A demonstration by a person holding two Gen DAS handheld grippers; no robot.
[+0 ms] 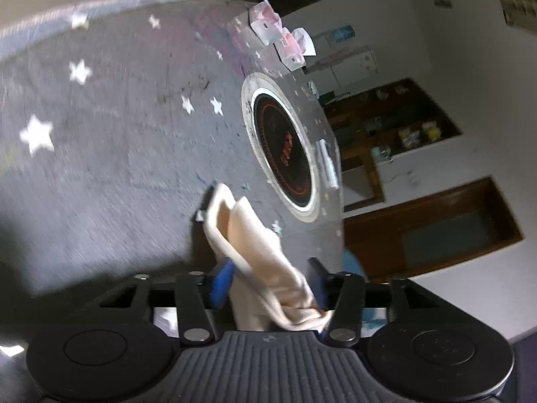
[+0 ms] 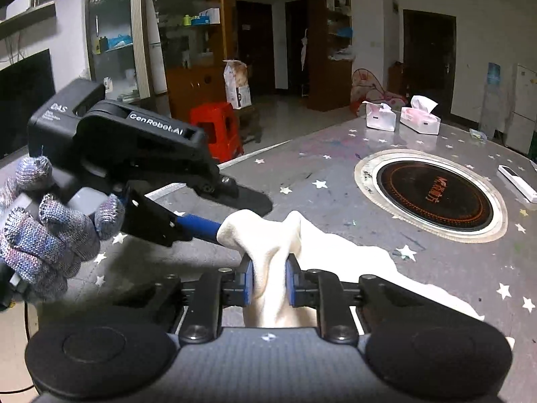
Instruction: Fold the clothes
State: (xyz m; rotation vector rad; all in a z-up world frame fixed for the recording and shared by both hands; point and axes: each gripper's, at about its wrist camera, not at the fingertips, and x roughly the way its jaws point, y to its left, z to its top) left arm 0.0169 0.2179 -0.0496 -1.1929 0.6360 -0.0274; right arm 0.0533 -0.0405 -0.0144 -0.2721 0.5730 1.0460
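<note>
Both tongs are clenched on the cream garment (image 2: 268, 268): our right tongs (image 2: 268, 283) pinch a bunched fold, and our left tongs (image 2: 231, 215) grip an edge just beside it. Part of the cloth hangs lifted, the rest lies spread on the starry desk (image 2: 319, 171). We judge the folding is under way; no neat folded shape shows. Farther off sit the round cooktop (image 2: 433, 194) and tissue boxes (image 2: 419, 121).

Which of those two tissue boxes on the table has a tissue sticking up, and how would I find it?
Start at the round black burner set into the star-patterned table. Past it, near the far edge, sit two pink-and-white tissue boxes. The right box is yours: a white tissue stands up from its top, while the left box shows only a low tuft.
</note>
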